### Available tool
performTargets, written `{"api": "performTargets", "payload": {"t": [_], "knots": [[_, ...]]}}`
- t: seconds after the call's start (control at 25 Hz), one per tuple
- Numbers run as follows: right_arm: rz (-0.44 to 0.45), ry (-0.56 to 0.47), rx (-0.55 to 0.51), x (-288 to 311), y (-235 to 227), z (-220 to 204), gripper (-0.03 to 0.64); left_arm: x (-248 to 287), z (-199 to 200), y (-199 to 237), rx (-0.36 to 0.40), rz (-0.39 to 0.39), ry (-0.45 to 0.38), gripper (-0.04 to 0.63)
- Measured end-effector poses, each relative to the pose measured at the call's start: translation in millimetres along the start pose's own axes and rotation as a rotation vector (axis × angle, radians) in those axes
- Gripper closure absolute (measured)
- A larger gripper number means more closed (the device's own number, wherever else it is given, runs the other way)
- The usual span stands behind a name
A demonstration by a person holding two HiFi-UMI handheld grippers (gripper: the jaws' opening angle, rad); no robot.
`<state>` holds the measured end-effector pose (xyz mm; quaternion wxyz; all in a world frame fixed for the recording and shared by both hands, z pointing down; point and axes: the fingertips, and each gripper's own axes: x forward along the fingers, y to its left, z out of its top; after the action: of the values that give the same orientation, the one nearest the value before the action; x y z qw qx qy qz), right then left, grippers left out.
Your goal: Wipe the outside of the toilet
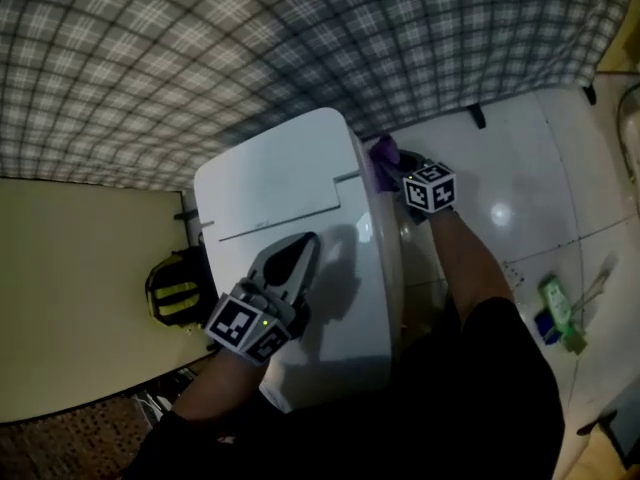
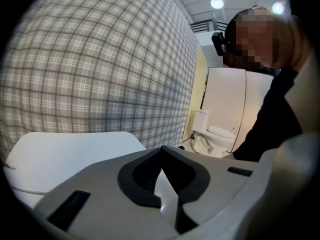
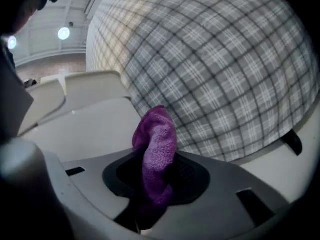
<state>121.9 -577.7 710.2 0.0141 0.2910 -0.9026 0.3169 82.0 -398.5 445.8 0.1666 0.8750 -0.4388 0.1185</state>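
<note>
A grey plaid wall (image 1: 300, 38) fills the far side of the room, with a glossy white floor (image 1: 520, 168) on the right. The white ceramic toilet (image 1: 280, 183) sits in the middle of the head view, lid down, with its long axis running from near to far.

My right gripper (image 1: 400, 173) is at the toilet's right flank, towards the far end. Its jaws are clamped on a purple terry cloth (image 1: 384, 160), which stands up out of them as a bunched fold. The cloth looks to be against the toilet's right edge, or just beside it; I can't tell which. The surface to wipe therefore lies to the cloth's left, and I judge the next stroke should run along that flank, following the long axis.

My left gripper (image 1: 300, 251) hangs over the lid, jaws together with nothing between them.

I count one cloth, two grippers and one toilet under me. The left gripper view shows a second white toilet (image 2: 212, 136) far off. A green bottle (image 1: 556, 306) lies on the floor to the right.
</note>
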Motion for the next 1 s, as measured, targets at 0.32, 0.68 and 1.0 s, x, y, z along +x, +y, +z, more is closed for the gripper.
{"api": "performTargets", "payload": {"t": [0.32,0.68,1.0], "knots": [[-0.205,0.350,-0.045,22.6,-62.7,-82.5,0.494,-0.3,-6.2,-3.9,-0.012,0.001,-0.016,0.601],[0.016,0.056,-0.079,-84.9,73.7,7.4,0.492,-49.5,3.8,-34.3,-0.023,0.001,-0.057,0.601],[0.063,-0.014,0.091,-75.8,72.8,-32.8,0.494,-73.6,-9.2,-48.4,-0.006,-0.003,-0.028,0.601]]}}
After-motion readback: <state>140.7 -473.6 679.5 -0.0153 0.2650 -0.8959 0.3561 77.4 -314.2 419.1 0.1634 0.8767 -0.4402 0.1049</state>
